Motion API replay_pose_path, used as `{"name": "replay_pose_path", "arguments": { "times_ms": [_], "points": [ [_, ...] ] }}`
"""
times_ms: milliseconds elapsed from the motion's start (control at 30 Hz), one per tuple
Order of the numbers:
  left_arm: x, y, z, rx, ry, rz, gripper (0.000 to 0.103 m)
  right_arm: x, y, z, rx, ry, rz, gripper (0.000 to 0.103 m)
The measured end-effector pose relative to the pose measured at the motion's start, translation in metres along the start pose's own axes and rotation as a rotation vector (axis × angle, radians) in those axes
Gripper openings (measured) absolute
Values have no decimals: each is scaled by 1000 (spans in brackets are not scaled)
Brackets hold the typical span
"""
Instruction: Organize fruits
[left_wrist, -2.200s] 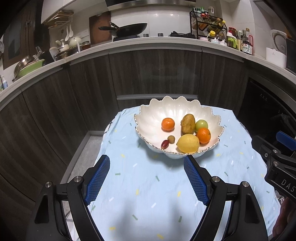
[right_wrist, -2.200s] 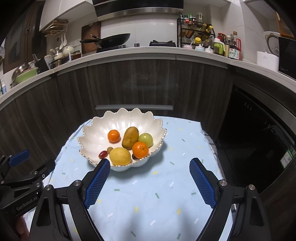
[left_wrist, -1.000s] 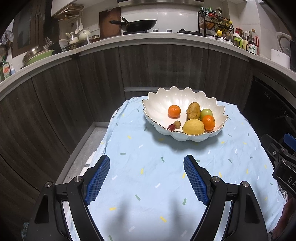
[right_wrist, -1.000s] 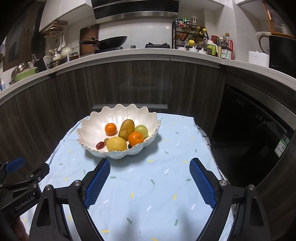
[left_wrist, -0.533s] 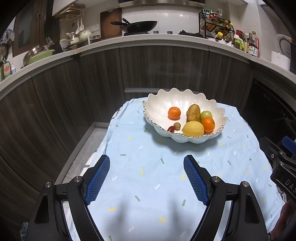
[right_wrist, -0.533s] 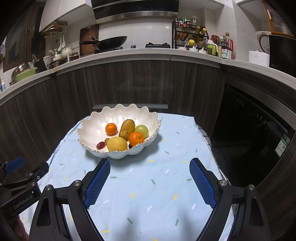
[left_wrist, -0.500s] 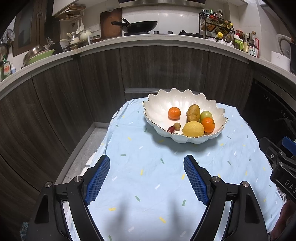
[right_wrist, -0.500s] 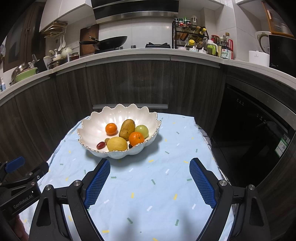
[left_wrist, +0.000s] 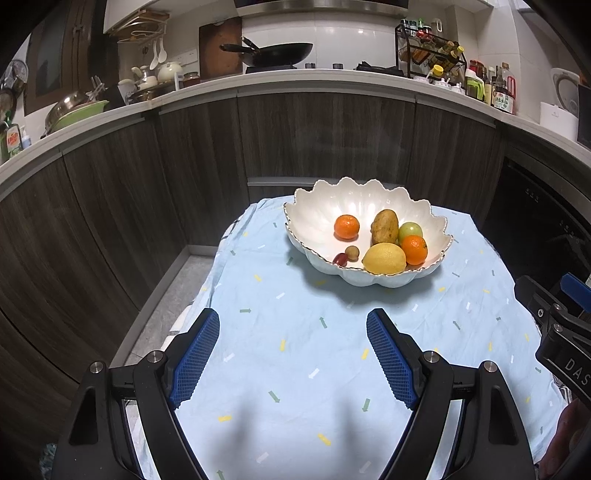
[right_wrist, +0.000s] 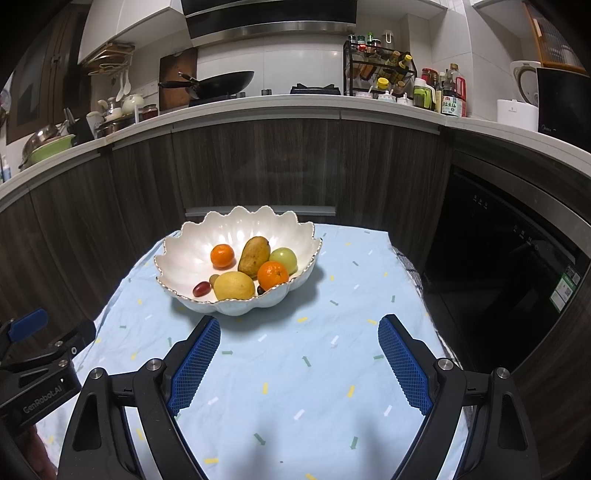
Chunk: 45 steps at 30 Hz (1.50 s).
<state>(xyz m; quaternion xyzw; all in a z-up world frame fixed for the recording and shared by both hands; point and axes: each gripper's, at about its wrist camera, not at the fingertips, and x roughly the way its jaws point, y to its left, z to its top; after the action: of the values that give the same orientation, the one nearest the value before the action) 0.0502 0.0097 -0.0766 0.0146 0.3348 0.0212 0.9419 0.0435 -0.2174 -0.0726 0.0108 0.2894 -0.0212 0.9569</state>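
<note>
A white scalloped bowl (left_wrist: 317, 210) (right_wrist: 184, 254) stands at the far side of a table with a light blue cloth (left_wrist: 295, 369) (right_wrist: 295, 369). In it lie two oranges (left_wrist: 346, 226) (right_wrist: 272, 274), a lemon (left_wrist: 384, 258) (right_wrist: 233, 285), a brownish mango (left_wrist: 385, 226) (right_wrist: 253, 256), a green fruit (left_wrist: 410, 230) (right_wrist: 283, 259), a red grape (left_wrist: 340, 259) (right_wrist: 201, 288) and a small tan fruit (left_wrist: 351, 252). My left gripper (left_wrist: 293, 356) is open and empty over the cloth, short of the bowl. My right gripper (right_wrist: 299, 363) is open and empty, also short of the bowl.
Dark wood cabinets (left_wrist: 325, 140) curve behind the table under a white counter with a wok (left_wrist: 273, 51), bottles (right_wrist: 439, 92) and dishes. A dark oven front (right_wrist: 517, 258) stands at the right. The table drops off to the floor (left_wrist: 162, 299) on the left.
Both grippers pulled back from the bowl earlier and have since held almost still. The fruits in the bowl have not moved. Both grippers stay open.
</note>
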Motion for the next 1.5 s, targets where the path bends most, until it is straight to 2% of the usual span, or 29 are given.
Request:
{"name": "replay_pose_path", "arguments": {
  "times_ms": [300, 1500],
  "points": [
    [-2, 1, 2, 9, -12, 14, 82, 0, 0, 0, 1, 1, 1, 88],
    [4, -3, 0, 24, 14, -28, 82, 6, 3, -5, 12, 17, 11, 88]
  ]
}}
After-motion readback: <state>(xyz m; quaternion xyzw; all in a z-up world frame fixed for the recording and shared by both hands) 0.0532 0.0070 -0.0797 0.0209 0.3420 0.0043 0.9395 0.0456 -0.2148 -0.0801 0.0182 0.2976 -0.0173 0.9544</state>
